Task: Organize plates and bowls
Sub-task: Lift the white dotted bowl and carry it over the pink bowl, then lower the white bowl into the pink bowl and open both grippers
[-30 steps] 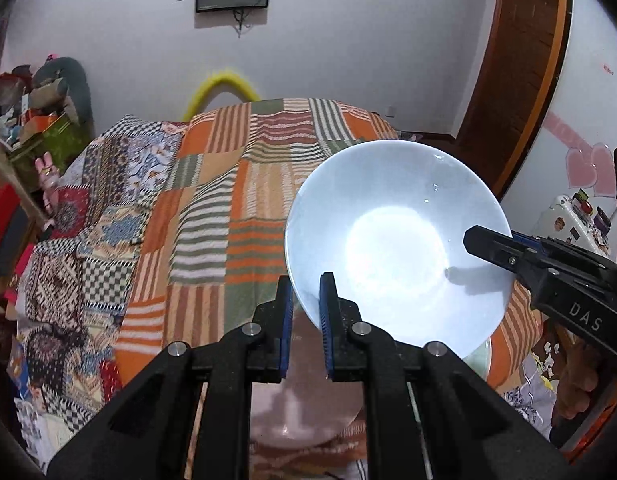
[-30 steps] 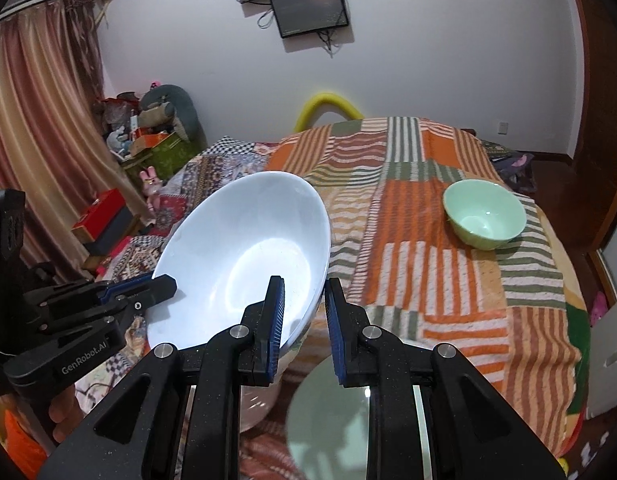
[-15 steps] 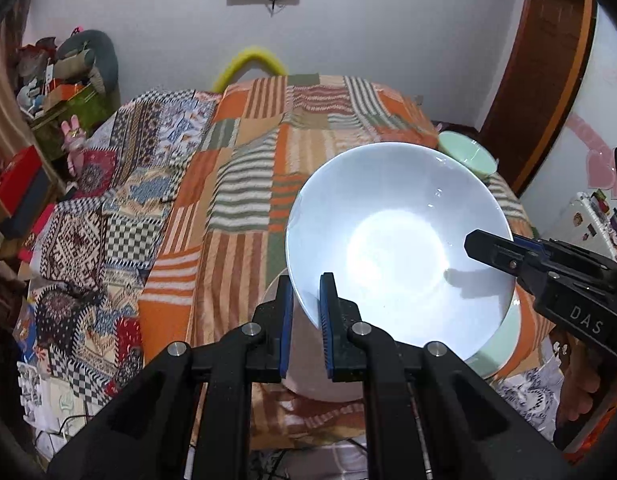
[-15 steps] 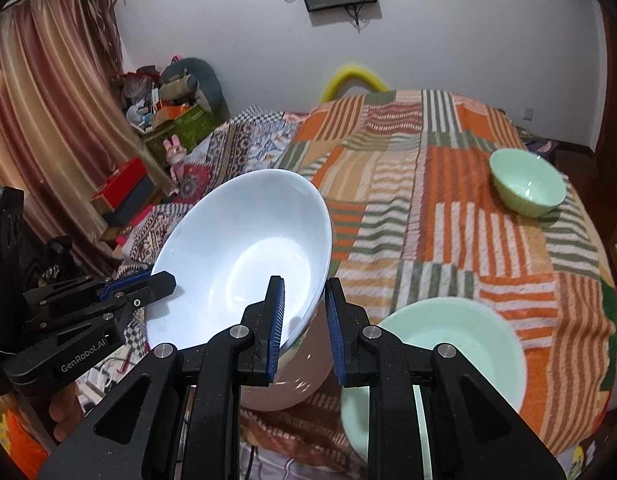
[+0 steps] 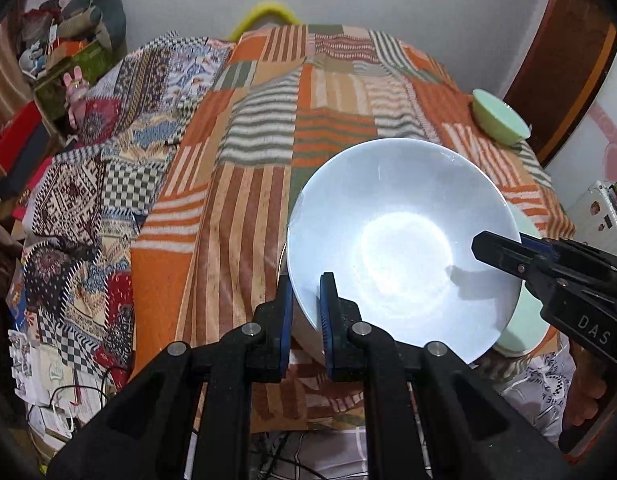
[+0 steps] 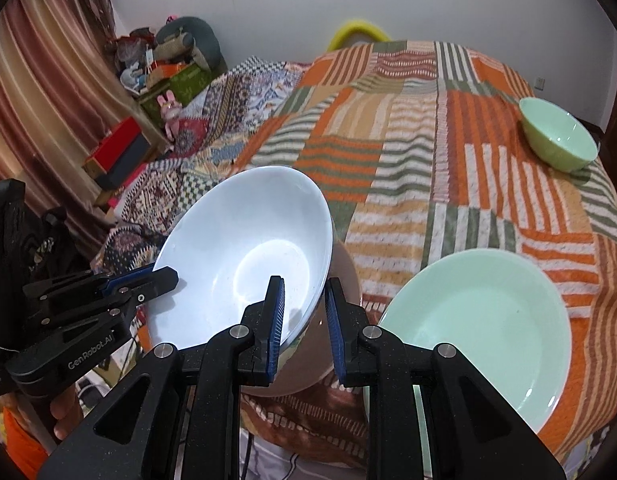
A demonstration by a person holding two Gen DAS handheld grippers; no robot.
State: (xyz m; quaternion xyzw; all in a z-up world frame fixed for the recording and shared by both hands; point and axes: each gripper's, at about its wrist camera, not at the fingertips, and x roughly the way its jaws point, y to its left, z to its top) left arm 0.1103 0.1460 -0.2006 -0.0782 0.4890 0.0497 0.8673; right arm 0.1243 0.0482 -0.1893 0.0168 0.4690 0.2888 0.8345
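Note:
A large white bowl [image 5: 400, 248] [image 6: 244, 256] is held in the air over the near edge of the table. My left gripper [image 5: 306, 316] is shut on its near-left rim. My right gripper [image 6: 304, 320] straddles the opposite rim, with the jaws a little wider than the rim. Right under the white bowl sits a pinkish bowl [image 6: 344, 272], mostly hidden. A large pale green plate [image 6: 480, 328] lies to its right. A small green bowl [image 6: 558, 140] [image 5: 500, 122] stands at the far right of the table.
The table is covered with an orange, green and cream striped patchwork cloth [image 6: 408, 136]. A bed or sofa with patterned blankets [image 5: 88, 184] lies to the left. Boxes and toys are piled by the curtain [image 6: 160, 68]. A wooden door [image 5: 564, 60] stands at the right.
Both grippers have lowered and pulled the white bowl back toward the table's near edge. The right gripper's jaws have widened slightly around the rim. The green plate and small green bowl now show fully.

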